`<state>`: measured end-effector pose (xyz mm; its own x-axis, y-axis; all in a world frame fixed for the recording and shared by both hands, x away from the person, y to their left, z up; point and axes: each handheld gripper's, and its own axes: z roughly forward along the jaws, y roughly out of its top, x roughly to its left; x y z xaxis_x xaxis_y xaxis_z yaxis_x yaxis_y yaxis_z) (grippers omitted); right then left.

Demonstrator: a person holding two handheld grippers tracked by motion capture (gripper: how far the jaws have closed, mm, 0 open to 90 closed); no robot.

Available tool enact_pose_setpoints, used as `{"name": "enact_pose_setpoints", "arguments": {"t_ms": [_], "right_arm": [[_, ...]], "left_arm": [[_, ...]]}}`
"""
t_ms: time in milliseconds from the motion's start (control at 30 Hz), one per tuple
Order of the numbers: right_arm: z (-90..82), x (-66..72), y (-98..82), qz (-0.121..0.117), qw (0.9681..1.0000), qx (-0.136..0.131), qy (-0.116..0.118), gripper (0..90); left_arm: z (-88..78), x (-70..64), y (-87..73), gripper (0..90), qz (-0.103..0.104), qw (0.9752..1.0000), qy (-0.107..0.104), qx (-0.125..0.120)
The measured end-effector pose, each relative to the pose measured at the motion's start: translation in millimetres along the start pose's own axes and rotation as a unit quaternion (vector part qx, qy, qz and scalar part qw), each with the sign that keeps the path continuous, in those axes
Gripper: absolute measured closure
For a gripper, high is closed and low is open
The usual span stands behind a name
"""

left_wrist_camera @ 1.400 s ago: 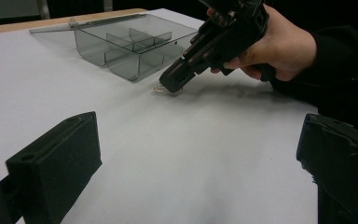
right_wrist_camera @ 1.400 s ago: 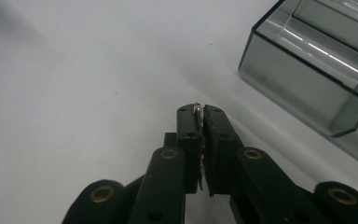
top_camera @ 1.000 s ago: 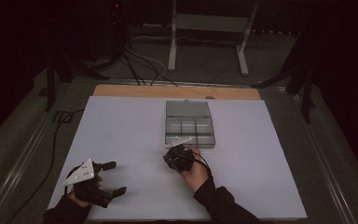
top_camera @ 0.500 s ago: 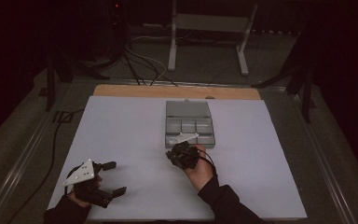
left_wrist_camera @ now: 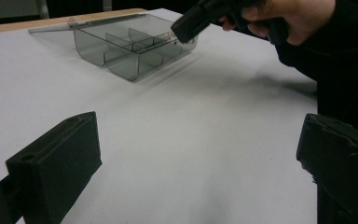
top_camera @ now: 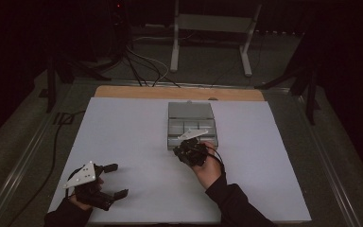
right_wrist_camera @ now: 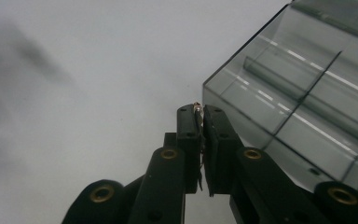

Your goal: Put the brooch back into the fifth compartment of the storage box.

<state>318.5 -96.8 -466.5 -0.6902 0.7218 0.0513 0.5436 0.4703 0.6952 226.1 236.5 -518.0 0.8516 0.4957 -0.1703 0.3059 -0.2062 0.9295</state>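
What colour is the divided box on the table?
The box is see-through smoky grey plastic; the left gripper view shows it best.

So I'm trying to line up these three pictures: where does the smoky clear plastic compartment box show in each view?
High view: the smoky clear plastic compartment box lies at mid-table, lid open, just beyond the right gripper.
Left gripper view: upper left of centre, with the right gripper at its right end.
Right gripper view: right side, beside the shut jaws pinching a thin small item.
Shared landmark: the white table sheet.
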Motion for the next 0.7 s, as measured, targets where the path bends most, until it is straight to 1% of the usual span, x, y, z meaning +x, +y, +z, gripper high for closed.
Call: {"name": "enact_pose_setpoints", "arguments": {"t_ms": [300,533,700], "right_arm": [[-10.3,-10.3,11.0,0.003,0.9999,-0.01,-0.01,86.2],[-13.3,-15.8,16.6,0.003,0.9998,-0.014,-0.016,86.2],[-16.0,-21.2,19.7,0.008,0.9995,-0.021,-0.021,86.2]], "left_arm": [[-0.1,-0.1,0.0,1.2,0.001,1.0,0.0,0.001],[-0.4,0.2,0.0,1.2,-0.001,1.0,0.0,0.001],[-0.1,0.2,0.0,1.2,-0.001,1.0,0.0,0.001]]}}
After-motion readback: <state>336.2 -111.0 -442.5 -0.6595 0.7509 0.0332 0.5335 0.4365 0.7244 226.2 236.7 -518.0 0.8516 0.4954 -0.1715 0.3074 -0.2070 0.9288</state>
